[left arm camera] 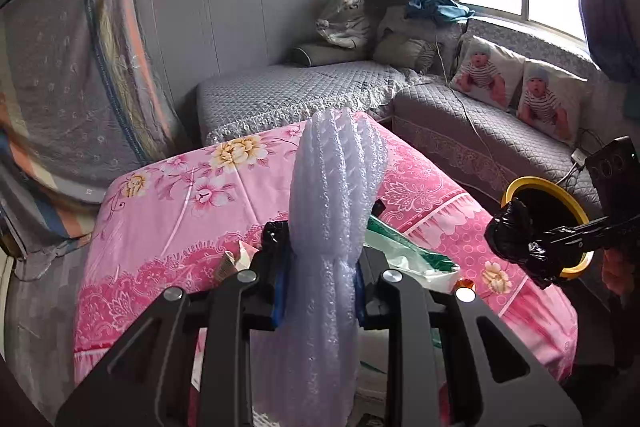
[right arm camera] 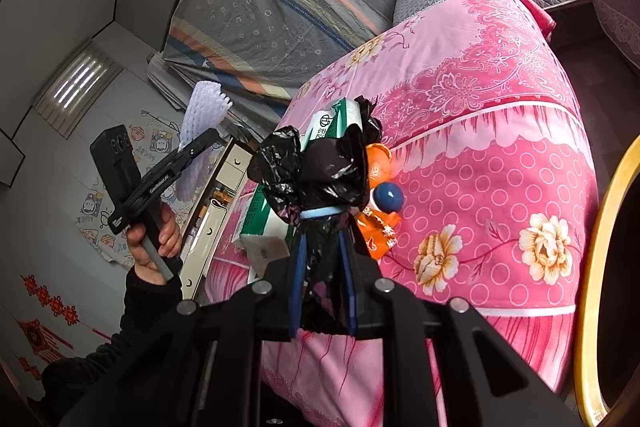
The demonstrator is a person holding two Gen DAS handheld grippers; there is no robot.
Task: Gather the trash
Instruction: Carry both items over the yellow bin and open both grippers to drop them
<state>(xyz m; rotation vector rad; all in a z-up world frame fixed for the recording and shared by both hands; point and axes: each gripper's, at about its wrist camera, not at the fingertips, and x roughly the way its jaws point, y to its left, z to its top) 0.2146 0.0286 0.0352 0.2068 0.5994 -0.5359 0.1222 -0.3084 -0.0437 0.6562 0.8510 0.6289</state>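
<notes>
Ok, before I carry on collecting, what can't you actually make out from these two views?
- Inside of the bin: left view, black bag in the right gripper covers the opening; right view cuts it at the edge.
- Lower end of the foam sheet in the left gripper: runs off the bottom.
- Trash on the pink cover: right view, the bag partly hides the green packet and orange wrapper.
- Packet print: too small.

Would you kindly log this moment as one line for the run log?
left gripper: shut on foam net, lifted | right gripper: shut on black bag | bin: yellow rim, beside bed
</notes>
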